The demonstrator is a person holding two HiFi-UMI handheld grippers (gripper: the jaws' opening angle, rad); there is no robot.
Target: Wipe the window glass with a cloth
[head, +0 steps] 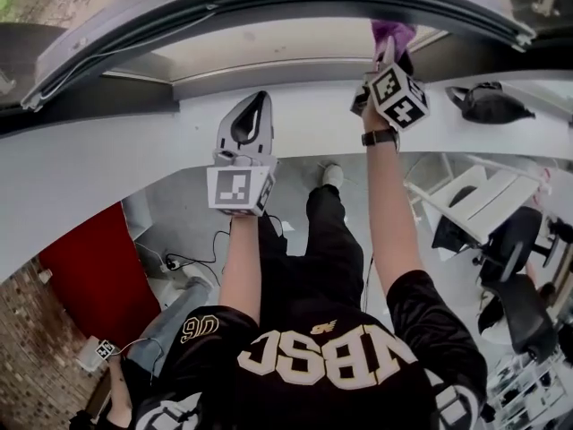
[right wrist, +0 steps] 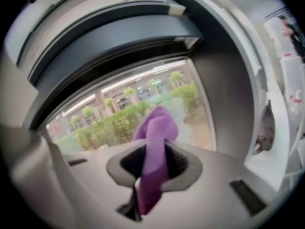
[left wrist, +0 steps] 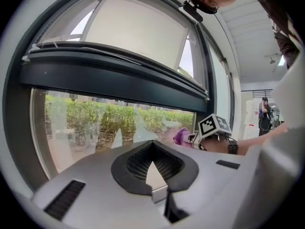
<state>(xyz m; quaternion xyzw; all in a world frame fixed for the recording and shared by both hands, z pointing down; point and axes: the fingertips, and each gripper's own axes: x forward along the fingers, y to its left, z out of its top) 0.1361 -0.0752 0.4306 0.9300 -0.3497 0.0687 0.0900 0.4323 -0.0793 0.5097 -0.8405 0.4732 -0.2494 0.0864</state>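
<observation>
My right claw point(right wrist: 153, 151) pinches a soft, folded purple cloth point(right wrist: 157, 123) up against the smooth window glass point(right wrist: 114, 116), while my left claw point(left wrist: 153, 146) is closed, empty, alongside.

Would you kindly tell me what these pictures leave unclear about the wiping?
Whether the purple cloth in the right tool touches the glass: the right gripper view is blurred, and in the head view the tool stands in front.
Dirt or streaks on the glass: too faint in every view.
The cloth's full size: bunched between the jaws, right gripper view.
</observation>
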